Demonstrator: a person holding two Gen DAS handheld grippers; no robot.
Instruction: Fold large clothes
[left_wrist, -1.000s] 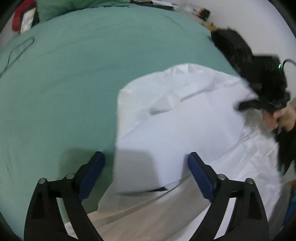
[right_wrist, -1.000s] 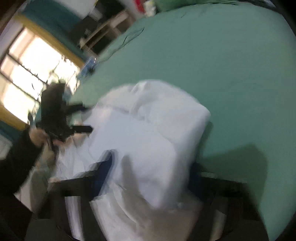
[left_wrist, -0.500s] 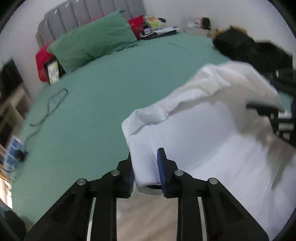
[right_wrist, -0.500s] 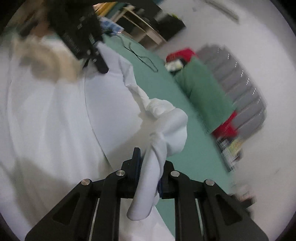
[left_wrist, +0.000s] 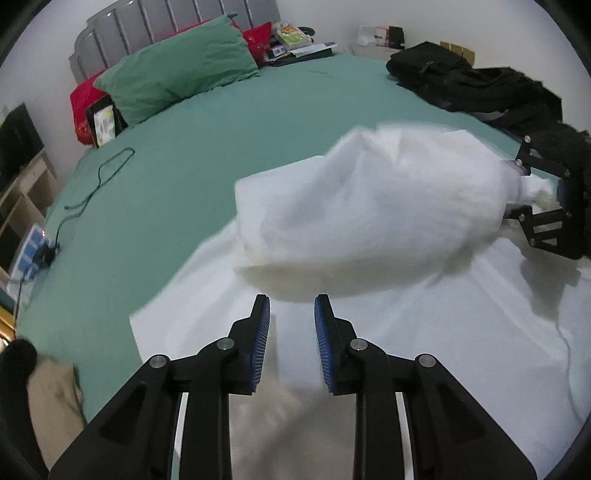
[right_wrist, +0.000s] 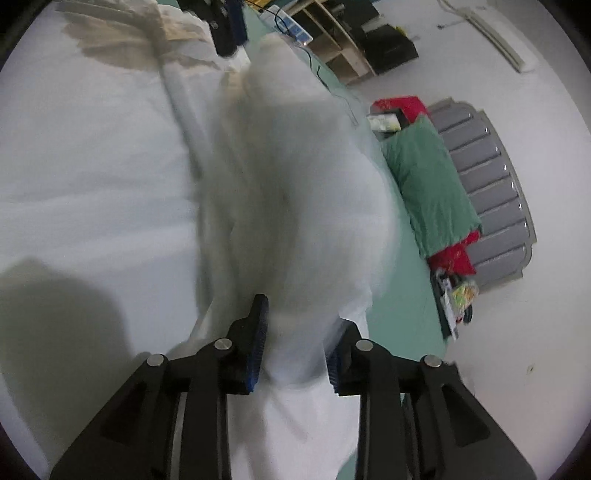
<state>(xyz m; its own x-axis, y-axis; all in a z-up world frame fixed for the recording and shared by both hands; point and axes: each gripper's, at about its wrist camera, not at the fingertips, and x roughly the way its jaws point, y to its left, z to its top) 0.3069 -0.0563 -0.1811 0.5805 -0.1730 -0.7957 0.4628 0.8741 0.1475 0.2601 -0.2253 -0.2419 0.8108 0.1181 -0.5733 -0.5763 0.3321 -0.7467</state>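
A large white garment lies spread on the green bed. A turned-over fold of it is blurred in mid air above the flat part. My left gripper hovers over the flat cloth with its jaws opening and nothing between them. In the right wrist view, my right gripper has the blurred white fold between its opening jaws, and the cloth hides its right pad. The right gripper also shows at the right edge of the left wrist view, with cloth at its tips. The left gripper shows at the top of the right wrist view.
A green pillow and grey headboard stand at the bed's far end. Black bags lie at the far right. A cable runs to a power strip on the left. Beige cloth sits at lower left.
The left gripper shut on the cloth's edge, carried it over, and now holds nothing. The right gripper rolled and swung with its pinched fold, and its jaws now stand wider around it.
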